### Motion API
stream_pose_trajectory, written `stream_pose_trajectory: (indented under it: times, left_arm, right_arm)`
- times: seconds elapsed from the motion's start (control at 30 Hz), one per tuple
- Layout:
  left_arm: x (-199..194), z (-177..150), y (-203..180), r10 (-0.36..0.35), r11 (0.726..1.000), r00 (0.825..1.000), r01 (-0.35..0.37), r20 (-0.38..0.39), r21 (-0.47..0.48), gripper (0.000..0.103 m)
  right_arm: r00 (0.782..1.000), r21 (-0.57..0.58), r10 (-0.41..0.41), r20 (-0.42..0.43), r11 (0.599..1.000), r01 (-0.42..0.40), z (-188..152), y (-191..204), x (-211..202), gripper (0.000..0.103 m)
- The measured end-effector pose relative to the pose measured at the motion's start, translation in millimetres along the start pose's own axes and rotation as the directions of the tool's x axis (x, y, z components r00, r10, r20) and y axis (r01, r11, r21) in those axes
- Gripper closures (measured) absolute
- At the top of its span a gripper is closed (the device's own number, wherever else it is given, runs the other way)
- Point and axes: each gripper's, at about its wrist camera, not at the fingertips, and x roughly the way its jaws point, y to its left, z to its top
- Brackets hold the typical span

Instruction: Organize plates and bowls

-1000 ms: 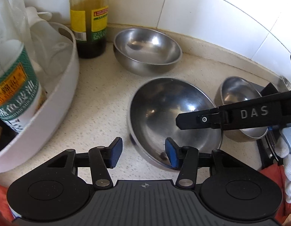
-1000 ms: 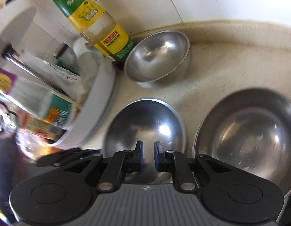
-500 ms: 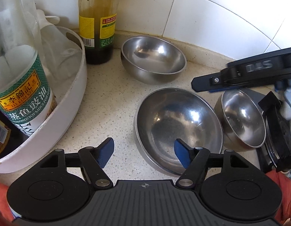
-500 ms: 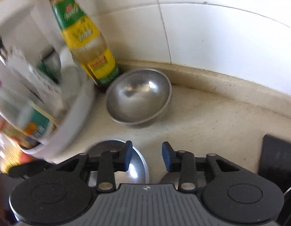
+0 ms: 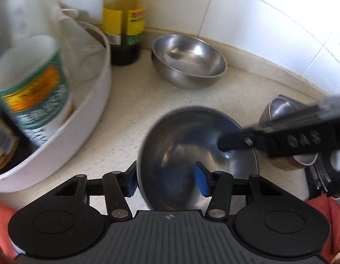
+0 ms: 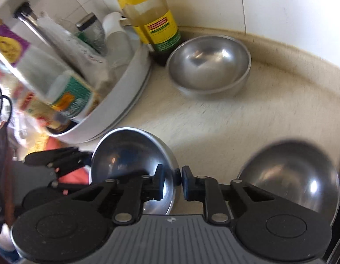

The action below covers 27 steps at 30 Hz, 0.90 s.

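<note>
Both fingers point(image 5: 132, 182) point(image 6: 158, 180) just closed, each pinching the round shiny steel bowl's point(image 5: 183, 140) thin rim

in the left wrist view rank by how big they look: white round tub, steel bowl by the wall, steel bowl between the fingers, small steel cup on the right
1. White round plastic tub
2. Steel bowl between the left gripper's fingers, though nearness to the camera inflates it
3. Steel bowl by the wall
4. Small steel cup, partly hidden by the right gripper

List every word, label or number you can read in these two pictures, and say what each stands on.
"DAS": side of the right gripper, blurred but legible.
Yellow-labelled bottle: print too small to read.
Green-labelled bottle in the white tub: label motion-blurred, unreadable.
</note>
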Motion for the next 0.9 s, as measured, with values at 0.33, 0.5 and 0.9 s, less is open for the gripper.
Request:
stream_pose_trajectory:
  times: [0.33,0.5,0.9]
  left_arm:
    - [-8.2,-17.0,-37.4,-0.056,0.993,0.998,0.054,0.016,0.105,0.041]
    - [0.4,-12.7,-50.2,-0.006,0.986,1.0,0.003,0.02,0.167,0.038]
    - [-24.5,11.3,-57.0,-0.012,0.977,0.995,-0.009,0.095,0.213,0.031]
  right_arm:
    - [1.0,0.133,-0.027,-0.001,0.991,0.027,-49.1,-17.7,-23.1,0.084]
    - [0.996,0.213,-0.057,0.066,0.976,0.042,-62.3,-32.0,-33.5,0.082]
    - [0.959,0.369,-0.115,0.259,0.929,0.012,-92.1,-60.3,-95.7,0.071]
